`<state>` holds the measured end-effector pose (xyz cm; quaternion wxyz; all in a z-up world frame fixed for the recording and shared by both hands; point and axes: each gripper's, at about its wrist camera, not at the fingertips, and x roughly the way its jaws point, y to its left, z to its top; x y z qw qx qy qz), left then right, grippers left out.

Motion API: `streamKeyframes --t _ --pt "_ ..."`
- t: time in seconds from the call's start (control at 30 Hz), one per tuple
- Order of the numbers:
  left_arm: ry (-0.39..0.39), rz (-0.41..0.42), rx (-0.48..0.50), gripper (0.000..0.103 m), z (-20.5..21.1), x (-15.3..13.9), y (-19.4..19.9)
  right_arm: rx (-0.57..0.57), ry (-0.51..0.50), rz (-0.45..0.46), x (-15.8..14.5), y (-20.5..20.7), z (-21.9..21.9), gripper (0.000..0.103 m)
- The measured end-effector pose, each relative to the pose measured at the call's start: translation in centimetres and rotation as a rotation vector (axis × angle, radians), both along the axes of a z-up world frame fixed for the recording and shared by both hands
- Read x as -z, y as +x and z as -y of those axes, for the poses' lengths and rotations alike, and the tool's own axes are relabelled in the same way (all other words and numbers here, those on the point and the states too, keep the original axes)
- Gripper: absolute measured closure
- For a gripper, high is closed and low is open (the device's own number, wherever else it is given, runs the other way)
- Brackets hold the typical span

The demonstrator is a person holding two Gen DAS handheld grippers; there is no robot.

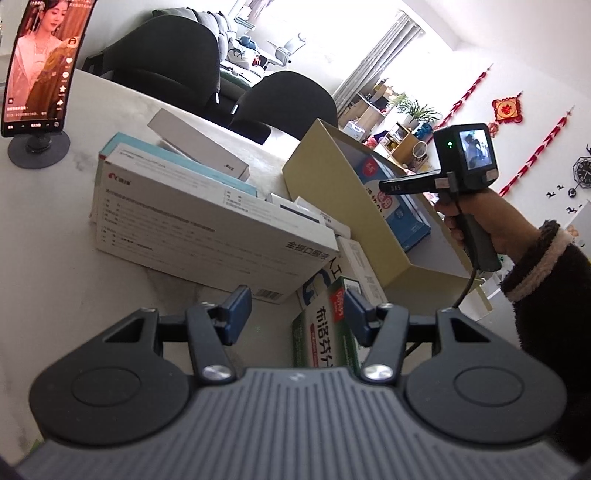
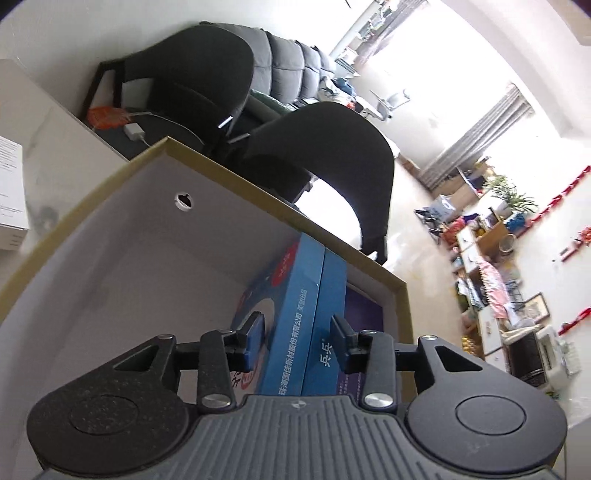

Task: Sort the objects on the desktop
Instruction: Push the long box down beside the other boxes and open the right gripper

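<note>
Two black chairs (image 1: pixel 284 103) stand at the far edge of the pale marbled table (image 1: pixel 48 229), with a grey padded sofa (image 2: pixel 295 70) behind them and a white office chair (image 1: pixel 291 46) further back. Bright daylight floods through a large window (image 1: pixel 332 33) hung with grey curtains (image 1: pixel 388 51), washing out the pale floor (image 2: pixel 417 236). Along the white wall (image 1: pixel 535 66) hang red decorations (image 1: pixel 509 109) and a dark clock (image 1: pixel 583 170), above low wooden shelves (image 1: pixel 400 142) crowded with clutter and a green plant (image 1: pixel 419 109)
</note>
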<state>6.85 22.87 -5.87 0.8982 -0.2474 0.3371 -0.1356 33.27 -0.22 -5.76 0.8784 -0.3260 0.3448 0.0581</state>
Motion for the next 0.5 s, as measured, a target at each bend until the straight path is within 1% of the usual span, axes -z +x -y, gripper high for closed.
streamKeyframes --t 0.1,0.3,0.5 --pt "0.003 0.001 -0.006 0.049 -0.1 0.2 0.2 -0.005 -0.004 -0.002 0.1 0.0 -0.2 0.061" --pt "0.031 -0.007 -0.022 0.048 -0.7 0.0 -0.1 0.001 0.057 0.007 -0.6 -0.9 0.7 0.060" --pt "0.067 -0.004 -0.043 0.045 -1.7 -0.6 -0.5 -0.005 0.135 0.035 -2.1 -3.1 2.1 0.051"
